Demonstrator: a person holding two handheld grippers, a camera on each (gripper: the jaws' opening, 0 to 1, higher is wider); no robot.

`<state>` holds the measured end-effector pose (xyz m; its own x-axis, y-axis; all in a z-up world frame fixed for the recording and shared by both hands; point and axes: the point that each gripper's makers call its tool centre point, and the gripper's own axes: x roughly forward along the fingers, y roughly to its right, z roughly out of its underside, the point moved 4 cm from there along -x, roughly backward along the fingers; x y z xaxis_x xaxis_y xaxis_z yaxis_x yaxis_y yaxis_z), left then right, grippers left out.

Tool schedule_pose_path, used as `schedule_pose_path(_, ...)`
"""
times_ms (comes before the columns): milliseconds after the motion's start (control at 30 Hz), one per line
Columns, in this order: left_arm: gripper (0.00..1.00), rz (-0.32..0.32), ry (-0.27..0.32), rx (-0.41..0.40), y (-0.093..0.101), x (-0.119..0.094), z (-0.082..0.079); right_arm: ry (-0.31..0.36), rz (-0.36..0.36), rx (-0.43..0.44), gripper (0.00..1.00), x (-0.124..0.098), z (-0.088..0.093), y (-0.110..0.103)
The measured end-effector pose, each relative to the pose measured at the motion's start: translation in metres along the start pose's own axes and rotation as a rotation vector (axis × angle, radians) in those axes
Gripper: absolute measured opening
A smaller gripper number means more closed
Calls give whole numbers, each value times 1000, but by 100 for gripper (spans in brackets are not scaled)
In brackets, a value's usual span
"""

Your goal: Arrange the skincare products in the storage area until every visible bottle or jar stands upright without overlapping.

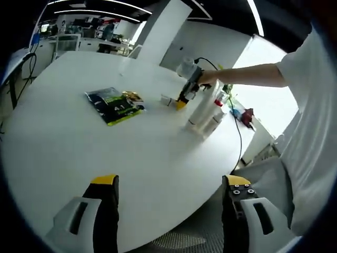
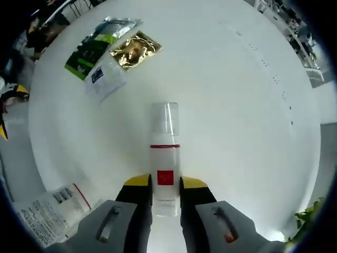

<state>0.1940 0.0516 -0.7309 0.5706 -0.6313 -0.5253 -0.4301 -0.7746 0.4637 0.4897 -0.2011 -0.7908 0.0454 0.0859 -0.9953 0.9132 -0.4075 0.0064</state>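
My right gripper (image 2: 165,182) is shut on a white bottle (image 2: 165,158) with a clear cap and a red label. The bottle points forward along the jaws, low over the white table (image 2: 237,105). A white tube (image 2: 50,213) with printed text lies at the lower left of the right gripper view. In the left gripper view, my left gripper (image 1: 171,182) stands open above the table's near edge, holding nothing. Far across the table a hand holds the right gripper (image 1: 185,95), beside a group of tall white bottles (image 1: 202,105) that stand upright.
Several flat sachets lie together on the table: a green one (image 2: 92,47), a gold one (image 2: 134,50) and a white one (image 2: 105,76), seen as one pile of sachets (image 1: 113,105) in the left gripper view. A person in white (image 1: 310,121) stands at the right. A cable (image 1: 236,132) hangs off the table edge.
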Motion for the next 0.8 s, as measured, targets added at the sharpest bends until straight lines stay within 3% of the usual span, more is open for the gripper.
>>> schedule_pose_path(233, 73, 19, 4, 2, 2, 0, -1, 41, 39, -3, 18, -8, 11, 2)
schedule_pose_path(400, 72, 31, -4, 11, 5, 1, 0, 106, 77, 29, 18, -36, 14, 11)
schedule_pose_path(800, 71, 51, -4, 35, 10, 1, 0, 198, 144, 135, 19, -77, 39, 21)
